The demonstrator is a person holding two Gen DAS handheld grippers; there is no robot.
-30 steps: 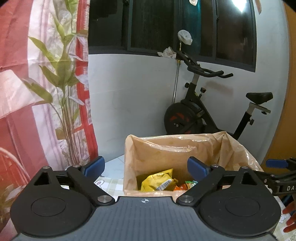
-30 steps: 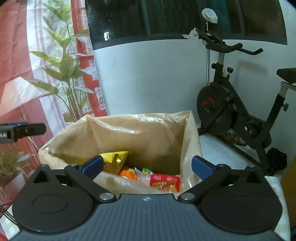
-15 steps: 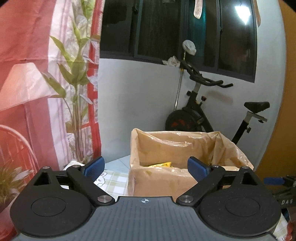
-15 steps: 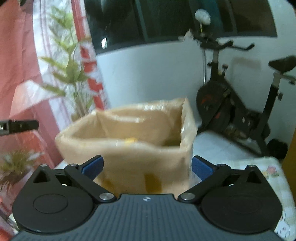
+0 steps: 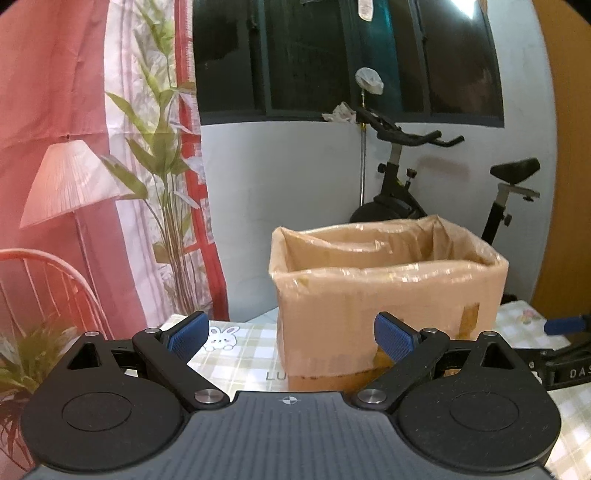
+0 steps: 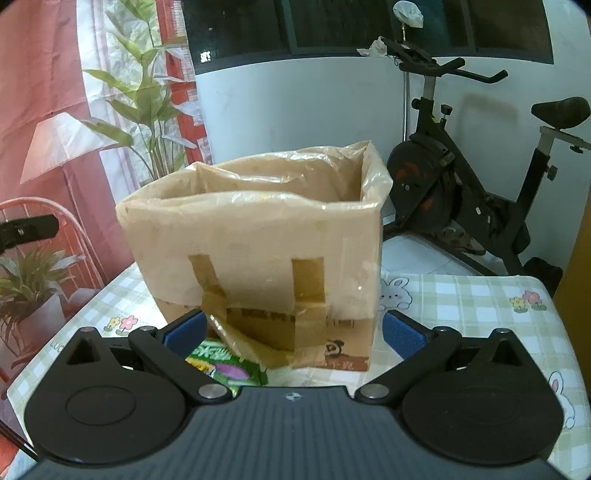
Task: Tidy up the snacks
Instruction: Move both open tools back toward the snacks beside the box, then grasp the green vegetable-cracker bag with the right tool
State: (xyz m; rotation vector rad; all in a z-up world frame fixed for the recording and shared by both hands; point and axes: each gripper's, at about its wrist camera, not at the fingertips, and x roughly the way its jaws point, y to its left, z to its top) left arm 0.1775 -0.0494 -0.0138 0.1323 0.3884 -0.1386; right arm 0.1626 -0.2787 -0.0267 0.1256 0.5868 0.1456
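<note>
Plastic-lined cardboard box (image 6: 258, 258), rectangular, taped.

Green snack packet (image 6: 225, 367) — beside lined box (image 6: 258, 258)

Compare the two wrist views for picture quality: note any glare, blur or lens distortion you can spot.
Left wrist view: fisheye bends the window frame, a lamp reflects in the glass top right, and the plastic-lined cardboard box looks slightly soft. Right wrist view: sharper, with sheen on the box liner, a small bright spot on the window, and dark rounded corners.
</note>
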